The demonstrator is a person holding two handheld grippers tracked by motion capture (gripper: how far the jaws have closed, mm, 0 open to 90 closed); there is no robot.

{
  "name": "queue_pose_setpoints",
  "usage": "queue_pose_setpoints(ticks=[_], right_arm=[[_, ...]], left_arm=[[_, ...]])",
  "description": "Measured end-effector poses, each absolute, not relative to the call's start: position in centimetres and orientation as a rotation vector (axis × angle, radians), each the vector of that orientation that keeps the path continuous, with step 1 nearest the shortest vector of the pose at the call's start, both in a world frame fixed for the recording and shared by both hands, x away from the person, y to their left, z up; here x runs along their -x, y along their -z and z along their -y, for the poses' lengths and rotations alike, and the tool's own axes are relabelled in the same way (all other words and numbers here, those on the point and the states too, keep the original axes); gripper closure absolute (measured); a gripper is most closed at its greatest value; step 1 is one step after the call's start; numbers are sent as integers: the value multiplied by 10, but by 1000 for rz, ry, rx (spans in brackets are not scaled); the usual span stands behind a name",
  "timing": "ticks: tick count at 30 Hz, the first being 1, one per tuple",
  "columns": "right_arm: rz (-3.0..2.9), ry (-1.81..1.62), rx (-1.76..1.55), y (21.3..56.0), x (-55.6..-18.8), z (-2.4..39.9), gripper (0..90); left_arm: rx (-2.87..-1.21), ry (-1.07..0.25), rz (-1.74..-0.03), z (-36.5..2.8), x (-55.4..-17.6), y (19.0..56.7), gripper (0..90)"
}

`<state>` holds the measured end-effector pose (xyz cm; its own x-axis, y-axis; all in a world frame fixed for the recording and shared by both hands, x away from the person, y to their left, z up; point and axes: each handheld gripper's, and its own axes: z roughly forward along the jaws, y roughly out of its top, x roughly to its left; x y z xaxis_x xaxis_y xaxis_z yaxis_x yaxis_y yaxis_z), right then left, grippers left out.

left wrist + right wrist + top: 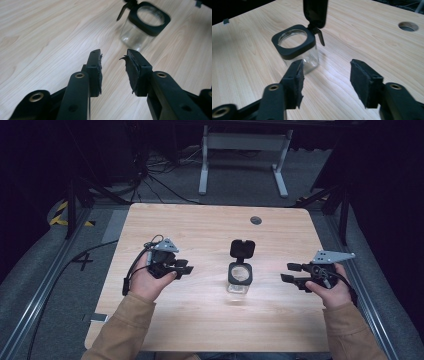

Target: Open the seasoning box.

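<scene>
a clear jar with a black collar stands upright on the counter, its hinged lid flipped up and open. it sits between the two grippers, well apart from each. the left gripper has its fingers parted with only bare wood between them; the jar lies ahead and off to one side of their tips. the right gripper has its fingers spread wide, gripping nothing, and the jar stands just beyond the tip of one finger.
</scene>
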<state>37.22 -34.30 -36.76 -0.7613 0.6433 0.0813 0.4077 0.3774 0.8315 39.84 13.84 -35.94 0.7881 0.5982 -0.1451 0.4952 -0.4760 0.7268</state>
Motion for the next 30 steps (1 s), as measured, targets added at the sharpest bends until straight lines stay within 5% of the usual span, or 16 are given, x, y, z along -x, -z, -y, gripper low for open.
queue_pose_setpoints(ticks=[9,18,30], right_arm=[[-2401,-1186,-1019,381,-373,369,380],[-2451,-963,-1084,418,-386,370,321],[-2418,-953,-1108,451,-392,366,324]], left_arm=[[-2120,-37,-961,-169,-410,391,549],[-2256,-139,-960,-168,-423,432,411],[-2354,-103,-911,-164,-427,453,389]])
